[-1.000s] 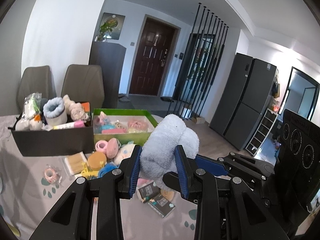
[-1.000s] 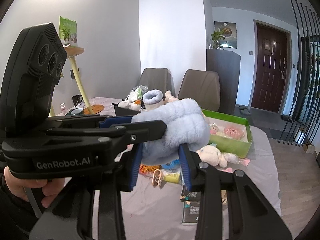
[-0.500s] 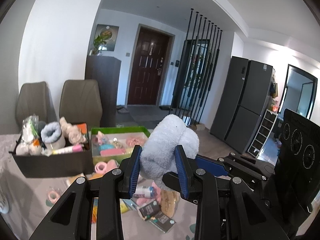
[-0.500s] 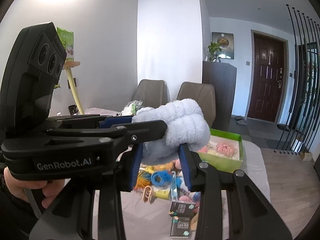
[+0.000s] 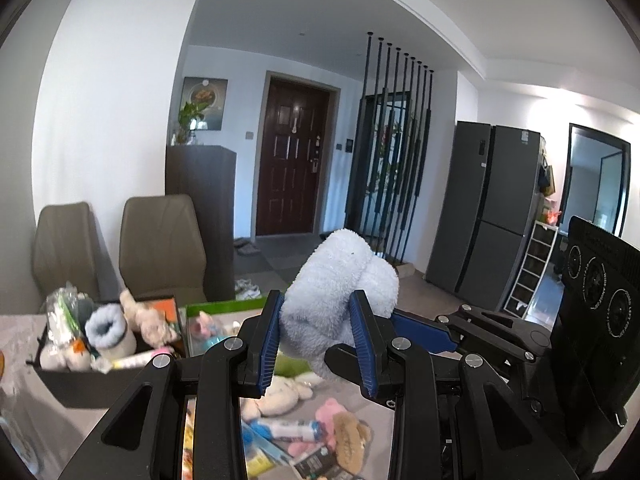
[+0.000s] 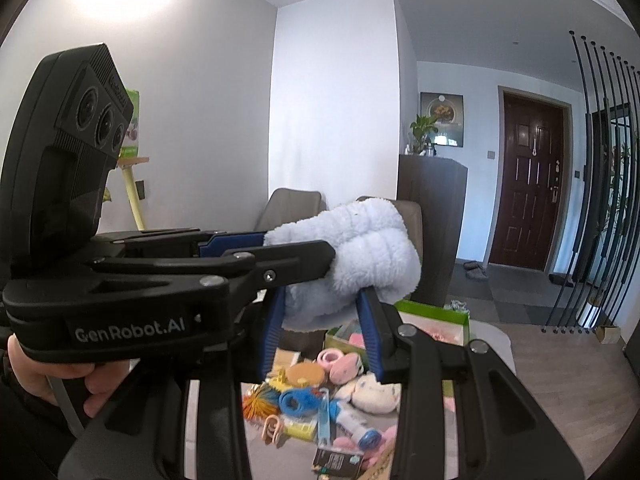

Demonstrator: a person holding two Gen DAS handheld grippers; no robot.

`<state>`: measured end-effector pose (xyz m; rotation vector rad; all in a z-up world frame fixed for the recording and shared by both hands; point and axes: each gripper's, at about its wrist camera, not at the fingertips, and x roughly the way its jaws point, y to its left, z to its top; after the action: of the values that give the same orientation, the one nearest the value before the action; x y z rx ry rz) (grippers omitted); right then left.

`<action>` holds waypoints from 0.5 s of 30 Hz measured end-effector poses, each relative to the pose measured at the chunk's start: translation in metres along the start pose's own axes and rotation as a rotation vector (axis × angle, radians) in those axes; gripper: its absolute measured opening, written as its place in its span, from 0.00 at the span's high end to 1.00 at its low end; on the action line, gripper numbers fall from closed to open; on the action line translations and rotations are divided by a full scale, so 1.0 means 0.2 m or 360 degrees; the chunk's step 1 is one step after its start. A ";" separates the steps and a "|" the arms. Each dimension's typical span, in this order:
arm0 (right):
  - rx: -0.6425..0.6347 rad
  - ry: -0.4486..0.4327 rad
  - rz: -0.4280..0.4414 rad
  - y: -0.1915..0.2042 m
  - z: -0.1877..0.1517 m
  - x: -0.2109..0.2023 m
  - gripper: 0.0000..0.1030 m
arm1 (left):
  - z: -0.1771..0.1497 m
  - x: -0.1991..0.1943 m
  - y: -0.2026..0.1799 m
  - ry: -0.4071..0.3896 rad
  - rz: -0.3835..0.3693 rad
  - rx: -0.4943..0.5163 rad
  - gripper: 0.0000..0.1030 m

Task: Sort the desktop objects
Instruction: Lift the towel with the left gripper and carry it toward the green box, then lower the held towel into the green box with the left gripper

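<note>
Both grippers hold one fluffy pale blue plush item (image 5: 340, 276), also in the right wrist view (image 6: 360, 256), lifted well above the table. My left gripper (image 5: 318, 344) is shut on its lower part. My right gripper (image 6: 322, 334) is shut on it from the other side. Below lies a pile of small toys and packets (image 6: 320, 400) on the table. A black box (image 5: 84, 384) full of plush things and a green tray (image 5: 224, 306) stand behind the pile.
Two brown chairs (image 5: 160, 244) stand behind the table. A white plush (image 6: 376, 394) and a blue ring (image 6: 296, 400) lie in the pile. The left hand's gripper body (image 6: 160, 288) crosses the right wrist view. The table's far edge (image 6: 496, 340) drops to the wooden floor.
Both grippers have risen with the blue plush item, so the table, box and tray have dropped lower in both views. The grip has not changed.
</note>
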<state>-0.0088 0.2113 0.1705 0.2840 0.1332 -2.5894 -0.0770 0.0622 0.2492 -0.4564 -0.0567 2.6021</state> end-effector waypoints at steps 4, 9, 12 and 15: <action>-0.0008 -0.0024 -0.0004 -0.02 0.03 0.03 0.64 | 0.03 0.04 0.03 -0.0013 0.0009 0.0014 0.67; -0.0010 -0.0044 -0.0004 -0.05 0.05 0.07 0.64 | 0.08 0.11 0.06 -0.0031 0.0018 0.0034 0.67; -0.0012 -0.0060 -0.0010 -0.08 0.07 0.11 0.64 | 0.11 0.16 0.08 -0.0047 0.0018 0.0049 0.67; -0.0015 -0.0074 -0.0020 -0.10 0.10 0.16 0.64 | 0.13 0.20 0.10 -0.0061 0.0021 0.0061 0.67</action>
<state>-0.0498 0.2106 0.1835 0.2199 0.1311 -2.6050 -0.1275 0.0657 0.2594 -0.3948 -0.0163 2.6202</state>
